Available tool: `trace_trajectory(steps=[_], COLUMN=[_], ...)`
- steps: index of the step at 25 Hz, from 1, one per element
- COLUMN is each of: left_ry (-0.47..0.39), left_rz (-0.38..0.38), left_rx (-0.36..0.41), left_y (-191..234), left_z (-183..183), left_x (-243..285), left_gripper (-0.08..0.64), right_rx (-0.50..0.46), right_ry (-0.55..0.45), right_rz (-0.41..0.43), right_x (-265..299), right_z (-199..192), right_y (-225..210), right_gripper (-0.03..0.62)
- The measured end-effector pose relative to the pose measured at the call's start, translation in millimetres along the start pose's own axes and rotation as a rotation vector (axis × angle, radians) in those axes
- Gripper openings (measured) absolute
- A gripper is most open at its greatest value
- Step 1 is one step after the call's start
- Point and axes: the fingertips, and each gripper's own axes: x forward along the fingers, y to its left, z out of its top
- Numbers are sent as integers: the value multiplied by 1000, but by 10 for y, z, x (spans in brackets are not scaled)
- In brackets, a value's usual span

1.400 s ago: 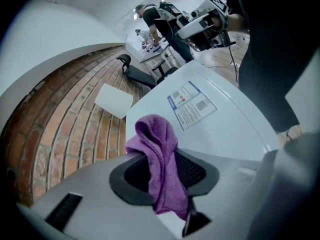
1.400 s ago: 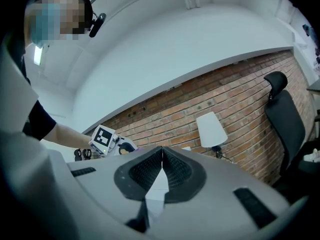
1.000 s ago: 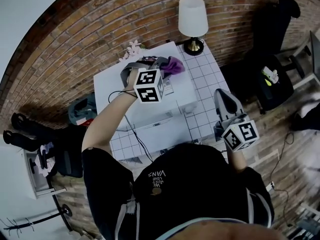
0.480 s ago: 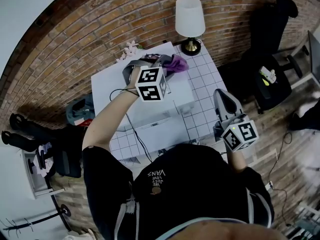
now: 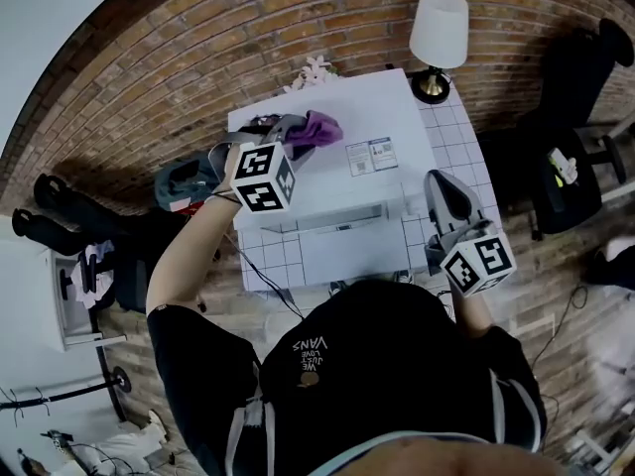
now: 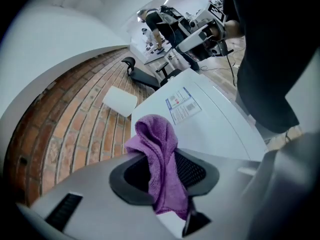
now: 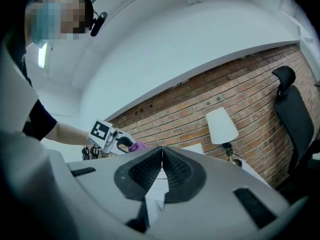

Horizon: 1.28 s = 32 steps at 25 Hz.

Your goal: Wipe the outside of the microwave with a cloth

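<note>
Hanging from the left gripper (image 6: 165,170) is a purple cloth (image 6: 159,140), which is pinched between the two jaws. A bunched fold is seen above the pads and a loose tail below them. In the head view the cloth is held over the far left corner of the microwave (image 5: 337,181), at its top. Whether the fabric is pressed onto the white top cannot be told. A printed label (image 5: 371,156) is stuck on the microwave's top, right of the cloth and well apart from it.

The right gripper (image 7: 161,159) is held off the microwave's right side, near its front corner, over the tiled table (image 5: 464,149). Its jaws are pressed together, and nothing is caught between them.

A lamp (image 5: 440,28) with a white shade is stood behind the microwave's far right corner, against the brick wall (image 5: 198,48). A black chair (image 5: 585,77) is seen farther to the microwave's right.
</note>
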Motion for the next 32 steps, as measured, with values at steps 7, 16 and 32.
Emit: trace_trajectory(steps=[7, 16, 32], left_ry=[77, 132, -35], left_rz=[38, 10, -69], left_rx=[-130, -181, 6], left_y=[-397, -967, -652], left_z=[-916, -1492, -175], left_x=[-694, -1059, -282], left_gripper=[132, 132, 132], right_rx=[-3, 5, 5], right_ry=[17, 39, 10], right_rz=[90, 153, 22], right_x=[389, 628, 131], right_z=[-148, -307, -65], right_y=[583, 1024, 262], right_gripper=[2, 2, 2])
